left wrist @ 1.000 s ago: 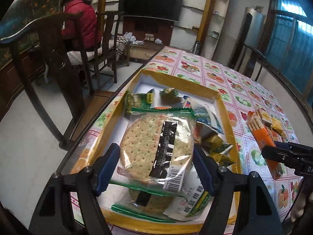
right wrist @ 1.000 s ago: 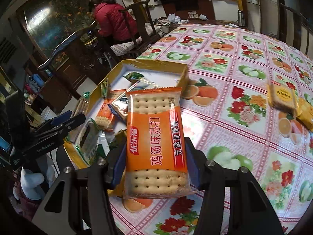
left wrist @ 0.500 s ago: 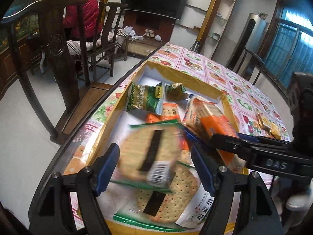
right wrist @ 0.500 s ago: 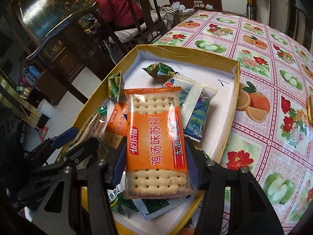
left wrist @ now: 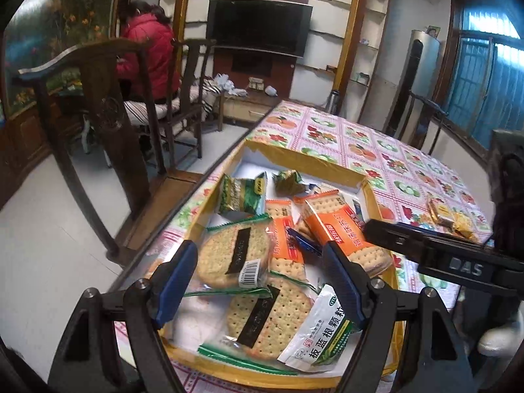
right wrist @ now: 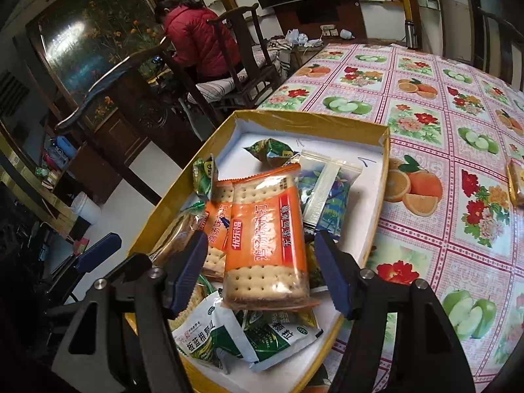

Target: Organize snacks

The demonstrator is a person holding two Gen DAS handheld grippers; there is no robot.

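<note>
Living room setup here, round table with a fruit-and-flower print plastic tablecloth (right wrist: 425, 104) and a shallow yellow-rimmed cardboard box (right wrist: 385, 177) sitting at its edge. Most of the snacks look boxed already: round cracker packs with green edges (left wrist: 235, 255), green sachets, a blue packet. My right gripper (right wrist: 262, 268) hovers over the box with fingers apart, and the orange soda cracker pack (right wrist: 267, 239) lies between them on the pile, apparently let go. My left gripper (left wrist: 262, 281) is spread wide and empty above the round crackers. What's left, I reckon: a few small gold-wrapped snacks (left wrist: 448, 217) out on the cloth, well apart from the box.
</note>
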